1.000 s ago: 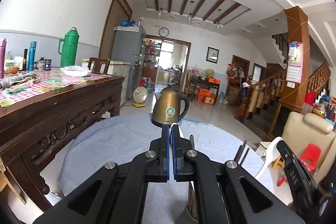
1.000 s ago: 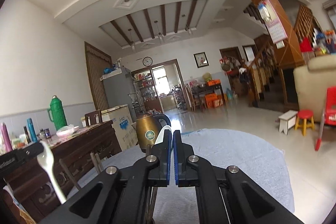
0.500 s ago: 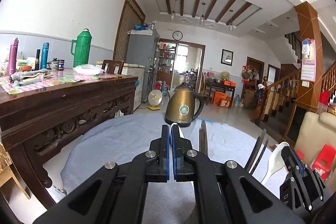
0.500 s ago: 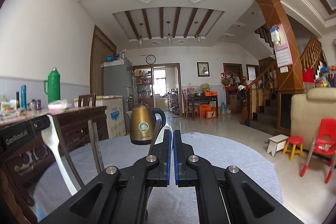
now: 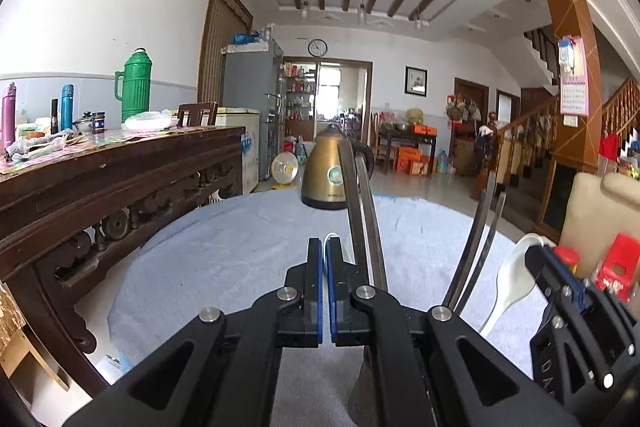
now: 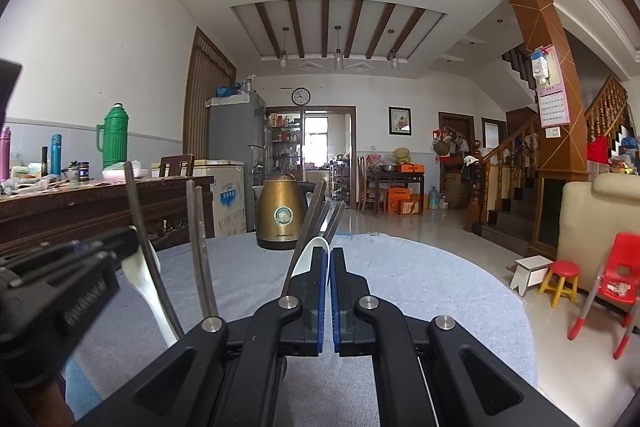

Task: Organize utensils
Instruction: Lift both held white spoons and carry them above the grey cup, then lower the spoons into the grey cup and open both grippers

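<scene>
Both tools are low over a round table with a blue-grey cloth (image 5: 248, 251), pointing across it at a brass electric kettle (image 5: 326, 171) standing near the far rim. The left gripper (image 5: 325, 259) has its blue pads pressed together with a sliver of white showing at the tips; it is pinching a white spoon (image 6: 150, 285), seen from the right wrist view as a white handle under that gripper's tip. The right gripper (image 6: 330, 263) is likewise closed, pinching a second white spoon (image 6: 314, 255) whose bowl sticks up just left of its pads; the left view shows it too.

The utensils stand upright right below and between the two tools: metal chopsticks (image 5: 362, 215) lean just right of the left gripper's pads, and another pair (image 5: 482, 239) sits between the two grippers. In the right view dark chopsticks (image 6: 320, 215) fan out behind the spoon bowl. The container holding them is hidden under the gripper bodies.

Cloth ahead is bare up to the kettle, with open room left and right of it. The table edge curves close on the right in the right view, with tile floor, a small white stool (image 6: 530, 273) and a red child chair (image 6: 618, 279) beyond. On the left a dark carved sideboard (image 5: 104, 187) stands near the table's rim with a narrow gap.
</scene>
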